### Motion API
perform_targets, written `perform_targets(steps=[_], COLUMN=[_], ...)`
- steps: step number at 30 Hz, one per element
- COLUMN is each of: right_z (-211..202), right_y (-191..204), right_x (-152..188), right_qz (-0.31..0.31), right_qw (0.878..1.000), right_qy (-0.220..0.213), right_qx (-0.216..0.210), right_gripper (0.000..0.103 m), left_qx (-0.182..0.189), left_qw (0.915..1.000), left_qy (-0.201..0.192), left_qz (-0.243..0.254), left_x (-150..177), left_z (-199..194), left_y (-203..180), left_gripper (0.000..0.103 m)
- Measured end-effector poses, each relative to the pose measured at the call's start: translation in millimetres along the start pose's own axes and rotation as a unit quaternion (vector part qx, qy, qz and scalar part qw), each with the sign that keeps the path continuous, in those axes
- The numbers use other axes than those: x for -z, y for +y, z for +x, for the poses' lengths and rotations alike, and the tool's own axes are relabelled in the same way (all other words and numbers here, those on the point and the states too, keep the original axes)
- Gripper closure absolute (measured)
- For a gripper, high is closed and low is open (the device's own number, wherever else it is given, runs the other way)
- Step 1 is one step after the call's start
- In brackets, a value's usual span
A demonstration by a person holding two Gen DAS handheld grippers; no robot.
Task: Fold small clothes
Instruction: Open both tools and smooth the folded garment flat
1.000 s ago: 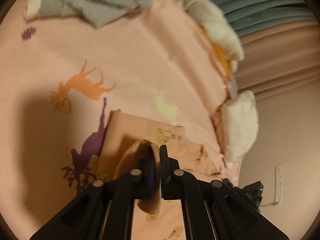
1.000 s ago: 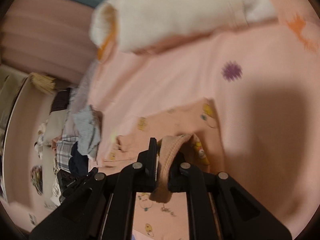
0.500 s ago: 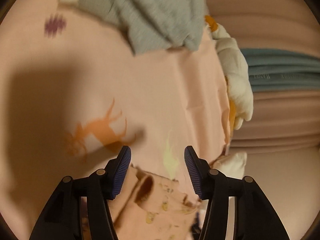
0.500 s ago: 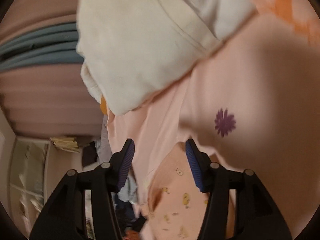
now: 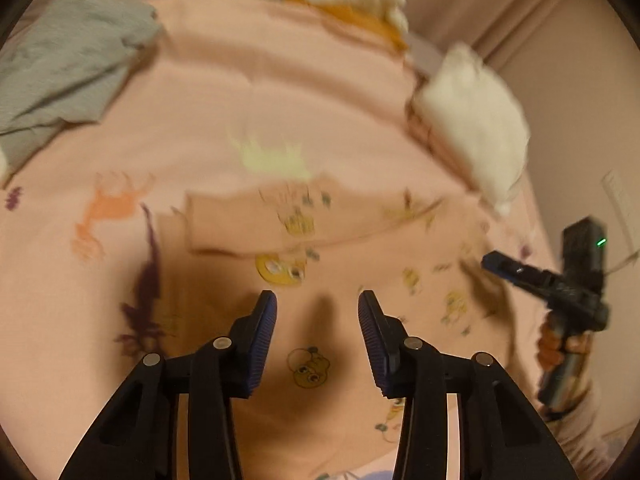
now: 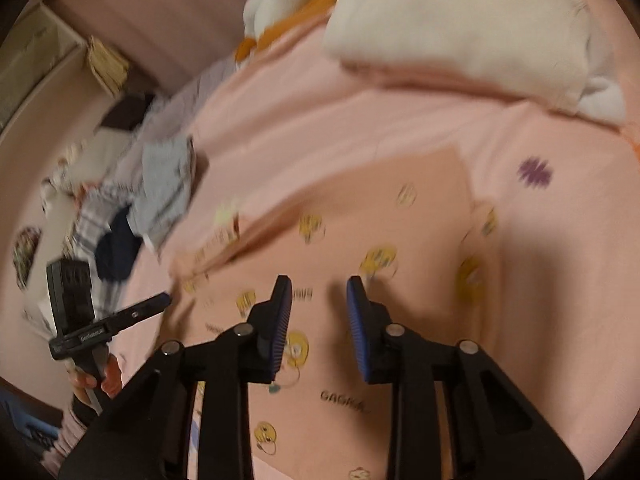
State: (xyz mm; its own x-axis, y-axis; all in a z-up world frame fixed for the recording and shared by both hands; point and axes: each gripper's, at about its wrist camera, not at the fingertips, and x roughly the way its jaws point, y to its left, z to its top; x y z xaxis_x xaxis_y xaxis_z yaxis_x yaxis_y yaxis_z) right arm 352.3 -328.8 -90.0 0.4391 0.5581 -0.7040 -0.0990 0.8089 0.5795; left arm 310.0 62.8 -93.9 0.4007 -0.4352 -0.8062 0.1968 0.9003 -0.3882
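Garment: a peach top [image 5: 320, 288] with little yellow cartoon prints lies flat on the pink sheet [image 5: 248, 80], right under both grippers; that seems to be the piece being folded.
Fold: one part, likely a sleeve [image 5: 256, 220], lies across the body with its edge raised a little; blur hides the detail.
Left gripper [image 5: 317, 312]: jaws wide apart, nothing between them, poised above the middle of the top, pointing down at it as if choosing a new hold.
Right gripper [image 6: 319, 300]: also spread and empty, above the same top, beside its partner so both can take an edge together.
Next grab: probably the unfolded edges, one for each gripper.
Grey cloth [image 5: 68, 64]: crumpled at the far corner, well apart, likely waiting its turn.
White pile [image 6: 460, 28]: lies at the sheet's far edge, out of the way.
Heap [image 6: 132, 200]: mixed clothes off to the side.
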Motion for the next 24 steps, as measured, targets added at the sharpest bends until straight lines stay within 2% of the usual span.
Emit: perform_targets(steps=[3,6,8,11,12,15,18,20,24], right_z=[21.8,23.9,21.7,16.3,12.9,15.3,11.4,8.9,4.0], right_y=[9.5,8.8,8.9,10.9,11.1,22.2,26.0,31.4,38.8], right_x=[4.1,0.4,-0.5,0.7,2.0,5.0,13.3,23.9,48.1], right_qz=[-0.006,-0.012,-0.009,-0.013,-0.019,-0.036,-0.053,-0.075,-0.115], right_qw=[1.0,1.0,1.0,1.0,1.0,0.999,0.998,0.995,0.989], right_qy=[0.014,0.01,0.002,-0.008,-0.01,-0.015,-0.015,-0.01,0.003], right_qx=[0.002,0.006,0.006,0.01,0.012,0.026,0.04,0.062,0.097], right_gripper=[0.075,0.075,0.074,0.073,0.073,0.073,0.073,0.073,0.073], left_qx=[-0.037,-0.064,-0.078,-0.058,-0.053,-0.055,-0.046,-0.047,-0.063], left_qw=[0.9993,0.9975,0.9934,0.9835,0.9828,0.9901,0.9958,0.9963,0.995], left_qy=[0.011,-0.021,-0.054,-0.099,-0.105,-0.094,-0.076,-0.07,-0.061], left_qz=[0.003,-0.021,-0.063,-0.139,-0.142,-0.089,-0.023,0.011,0.049], left_x=[-9.4,-37.0,-55.6,-62.9,-61.0,-42.9,-10.4,11.3,44.4], left_z=[28.6,40.0,39.4,19.5,13.3,-0.1,-11.1,-14.2,-15.0], left_y=[-3.8,5.1,18.0,39.0,40.4,29.8,12.8,2.2,-2.7], left_gripper=[0.061,0.061,0.061,0.061,0.061,0.061,0.061,0.061,0.061])
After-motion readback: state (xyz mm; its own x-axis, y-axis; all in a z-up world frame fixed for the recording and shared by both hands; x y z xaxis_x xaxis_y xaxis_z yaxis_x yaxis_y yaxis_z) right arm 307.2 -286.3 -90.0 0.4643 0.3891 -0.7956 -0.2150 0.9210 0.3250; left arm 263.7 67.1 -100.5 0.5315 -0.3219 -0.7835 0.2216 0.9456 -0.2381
